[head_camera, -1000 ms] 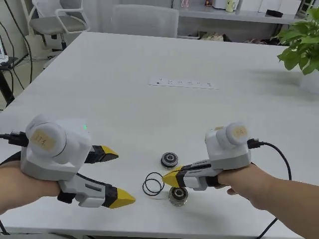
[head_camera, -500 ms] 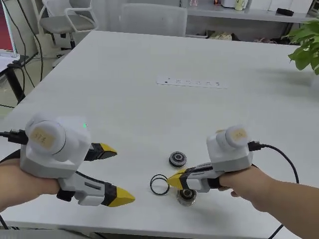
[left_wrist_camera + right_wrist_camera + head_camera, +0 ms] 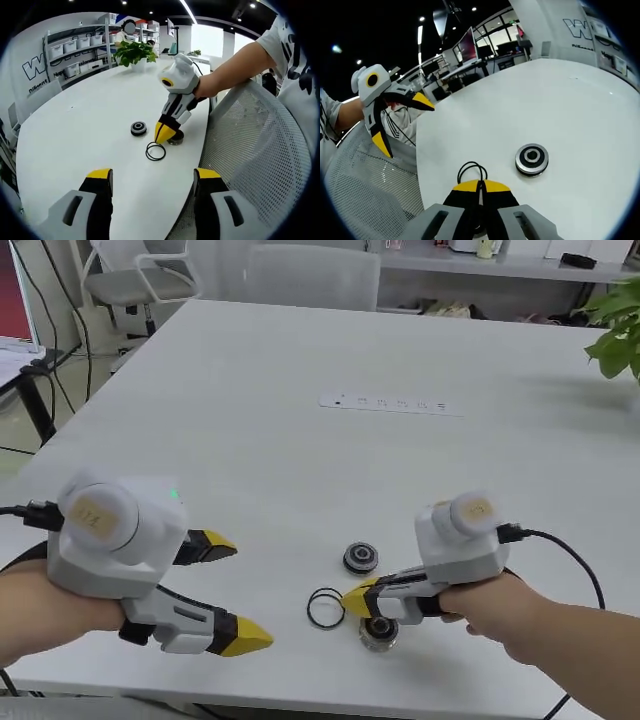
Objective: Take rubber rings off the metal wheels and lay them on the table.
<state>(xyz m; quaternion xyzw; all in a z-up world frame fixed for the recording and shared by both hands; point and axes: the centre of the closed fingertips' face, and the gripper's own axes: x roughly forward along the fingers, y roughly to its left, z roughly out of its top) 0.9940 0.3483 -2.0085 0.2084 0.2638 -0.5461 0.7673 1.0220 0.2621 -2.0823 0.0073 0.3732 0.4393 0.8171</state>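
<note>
Two thin black rubber rings (image 3: 325,607) (image 3: 155,151) (image 3: 471,171) lie overlapping on the white table. A metal wheel (image 3: 361,558) (image 3: 138,128) (image 3: 532,158) stands just beyond them. A second wheel (image 3: 378,632) (image 3: 175,140) sits under my right gripper (image 3: 352,598) (image 3: 164,134) (image 3: 481,186). That gripper is shut, and its yellow tips meet at the rings' near edge. Whether it pinches a ring I cannot tell. My left gripper (image 3: 235,590) (image 3: 152,175) (image 3: 405,125) is open and holds nothing, to the left of the rings and apart from them.
A white power strip (image 3: 392,404) lies flat mid-table. A potted plant (image 3: 620,340) stands at the right edge. Office chairs (image 3: 300,275) line the far side. A mesh chair (image 3: 250,165) is close by the table's near edge (image 3: 300,695).
The head camera has shifted a little. Grippers, rings and wheels keep their places.
</note>
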